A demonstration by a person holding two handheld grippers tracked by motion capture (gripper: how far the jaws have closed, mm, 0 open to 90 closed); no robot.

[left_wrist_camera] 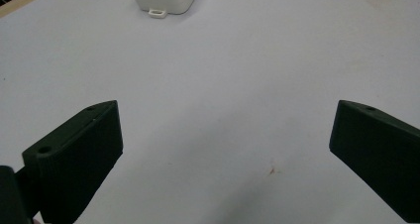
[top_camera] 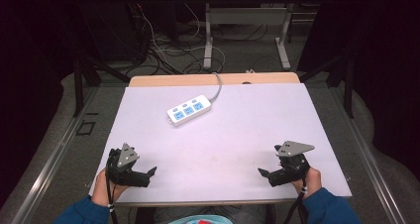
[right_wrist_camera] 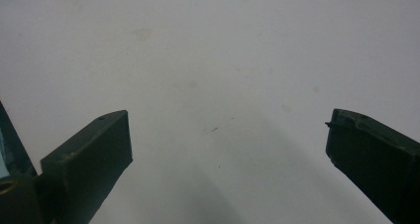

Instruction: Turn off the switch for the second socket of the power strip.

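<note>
The left tongs (top_camera: 148, 173) hover low at the near left of the tabletop (top_camera: 237, 135), jaws spread wide, holding nothing; the right tongs (top_camera: 265, 173) mirror them at the near right, equally spread and empty; a white power strip (top_camera: 188, 110) lies toward the far side, well apart from both.

Left tool (top_camera: 148, 173) at 7 o'clock, jaws wide apart, right tool (top_camera: 265, 173) at 5 o'clock, jaws wide apart, tips facing inward

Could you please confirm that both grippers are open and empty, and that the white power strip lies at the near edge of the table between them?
Not quite: the high view shows the power strip toward the far side of the table. The left gripper and right gripper are indeed open and empty.
</note>
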